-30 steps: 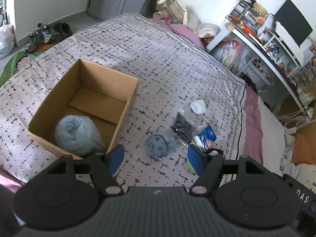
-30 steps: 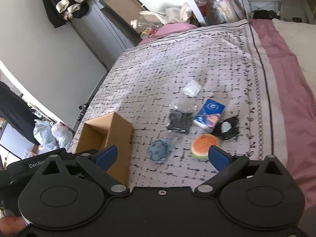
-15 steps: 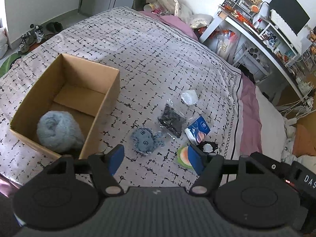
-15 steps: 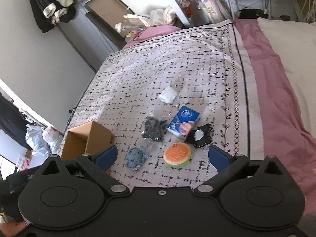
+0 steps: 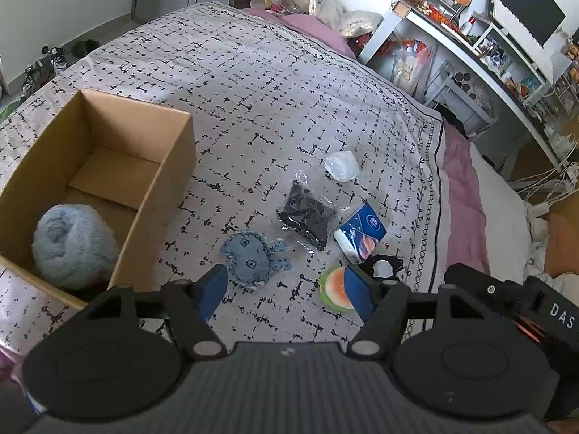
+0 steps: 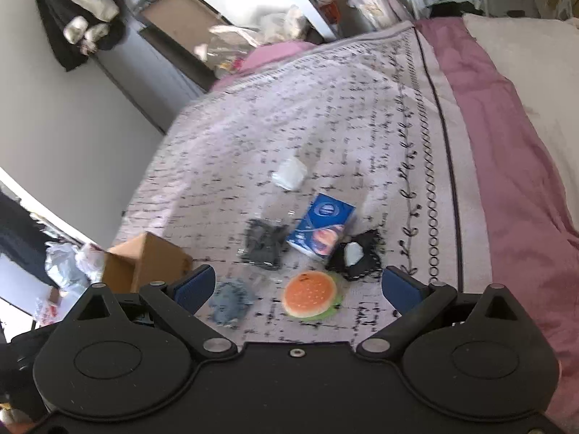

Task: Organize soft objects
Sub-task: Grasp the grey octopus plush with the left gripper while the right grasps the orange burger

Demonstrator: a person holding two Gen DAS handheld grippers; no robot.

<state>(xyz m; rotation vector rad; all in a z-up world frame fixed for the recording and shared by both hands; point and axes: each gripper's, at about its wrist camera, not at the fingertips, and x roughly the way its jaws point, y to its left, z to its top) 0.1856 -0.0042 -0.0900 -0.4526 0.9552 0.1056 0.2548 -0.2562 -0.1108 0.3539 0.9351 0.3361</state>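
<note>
An open cardboard box (image 5: 173, 166) stands on the bed at the left, with a fluffy grey-blue ball (image 5: 70, 246) inside. On the patterned bedspread lie a blue knitted toy (image 5: 249, 258), a burger-shaped squishy (image 5: 334, 285), a black bagged item (image 5: 305, 217), a blue tissue pack (image 5: 362, 233), a black-and-white piece (image 5: 383, 266) and a white wad (image 5: 342, 165). My left gripper (image 5: 286, 291) hovers open just before the blue toy (image 6: 231, 300). My right gripper (image 6: 298, 287) is open above the burger (image 6: 311, 298), nothing between its fingers.
The box (image 6: 144, 264) shows at the left in the right wrist view. A pink sheet (image 6: 506, 166) runs along the bed's right side. A cluttered white desk (image 5: 470, 47) stands beyond the bed. Shoes (image 5: 43, 68) lie on the floor at far left.
Both grippers have come lower and nearer the pile of objects. In the left view the box has slid left; in the right view the burger now sits between the fingers' lines.
</note>
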